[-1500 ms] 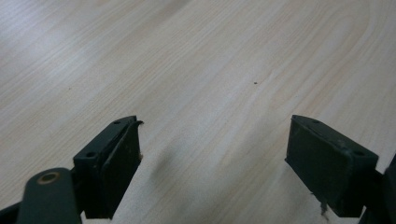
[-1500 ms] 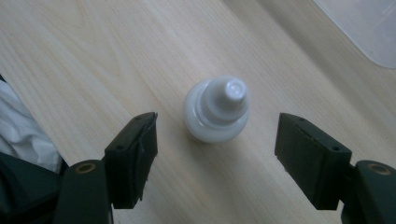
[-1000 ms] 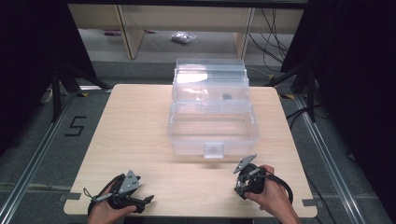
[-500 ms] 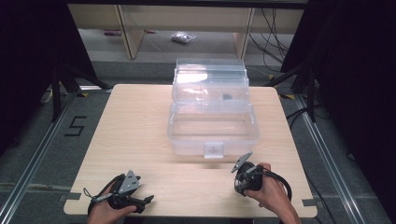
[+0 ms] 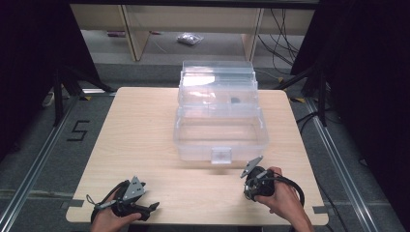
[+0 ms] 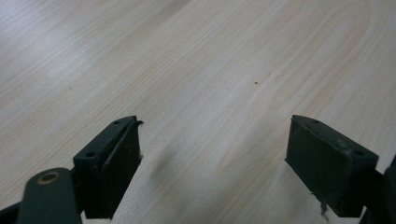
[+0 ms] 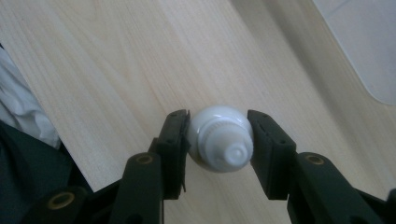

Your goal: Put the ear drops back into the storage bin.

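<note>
Right gripper (image 7: 219, 140), lower centre of the right gripper view: jaws just closed, now pinching a small white bottle (image 7: 219, 137) on both flanks, nozzle end toward the camera. Bottle held low over the wooden table (image 7: 116, 60); contact with the tabletop cannot be judged. In the high view, same gripper (image 5: 254, 180) at lower right, gripped by the right hand (image 5: 283, 198), just in front of the clear plastic box (image 5: 220, 130) and near its front latch (image 5: 221, 155). Bottle itself too small to make out from above.

Left gripper (image 6: 212, 154), bottom of the left gripper view: jaws spread wide, nothing between them, bare wood grain beyond. In the high view, at lower left (image 5: 140, 205), close to the near table edge, well apart from the box.

Box at frame centre: lower tub open toward the camera, lid section standing behind it at upper centre, a small dark item (image 5: 235, 100) inside the rear part.

Step in hand, as judged: grasp just secured on the bottle, lift not yet begun. Next move, probably: raise clear of the tabletop, carry up-frame over the front wall of the tub, lower inside, then release. Required: firm squeeze on a rounded, slippery body; enough height to clear rim and latch; left gripper available to steady the box.
</note>
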Available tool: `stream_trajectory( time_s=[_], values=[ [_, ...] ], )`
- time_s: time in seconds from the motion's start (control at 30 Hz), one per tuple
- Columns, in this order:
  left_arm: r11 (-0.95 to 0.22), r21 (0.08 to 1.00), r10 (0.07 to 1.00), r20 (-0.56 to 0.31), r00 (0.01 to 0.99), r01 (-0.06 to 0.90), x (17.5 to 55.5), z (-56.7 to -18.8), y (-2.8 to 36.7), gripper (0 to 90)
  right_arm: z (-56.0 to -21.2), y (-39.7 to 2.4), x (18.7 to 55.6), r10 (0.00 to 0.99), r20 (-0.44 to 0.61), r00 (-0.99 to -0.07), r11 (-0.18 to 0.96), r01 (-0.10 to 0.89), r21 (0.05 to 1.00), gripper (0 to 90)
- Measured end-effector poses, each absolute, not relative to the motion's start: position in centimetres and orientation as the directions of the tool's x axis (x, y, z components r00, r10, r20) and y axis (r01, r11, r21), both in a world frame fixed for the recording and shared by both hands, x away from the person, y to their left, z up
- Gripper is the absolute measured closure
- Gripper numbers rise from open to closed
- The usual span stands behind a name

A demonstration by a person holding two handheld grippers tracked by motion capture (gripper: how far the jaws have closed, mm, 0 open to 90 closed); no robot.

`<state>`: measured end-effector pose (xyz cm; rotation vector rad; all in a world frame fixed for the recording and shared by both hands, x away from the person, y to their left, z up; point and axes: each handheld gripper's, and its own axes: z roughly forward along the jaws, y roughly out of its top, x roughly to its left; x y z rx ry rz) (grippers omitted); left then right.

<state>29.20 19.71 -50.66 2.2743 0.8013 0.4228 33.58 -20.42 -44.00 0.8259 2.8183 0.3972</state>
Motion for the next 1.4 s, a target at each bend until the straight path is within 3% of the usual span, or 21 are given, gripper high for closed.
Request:
stream_trajectory(
  time_s=[1.4],
  values=[
    [-0.586, 0.692, 0.646, 0.084, 0.758, 0.422, 29.3, -50.7, 19.7, 17.3, -37.6, -20.4, 36.9, 0.497, -0.116, -0.860, 0.835, 0.438, 0.334, 60.2]
  ],
)
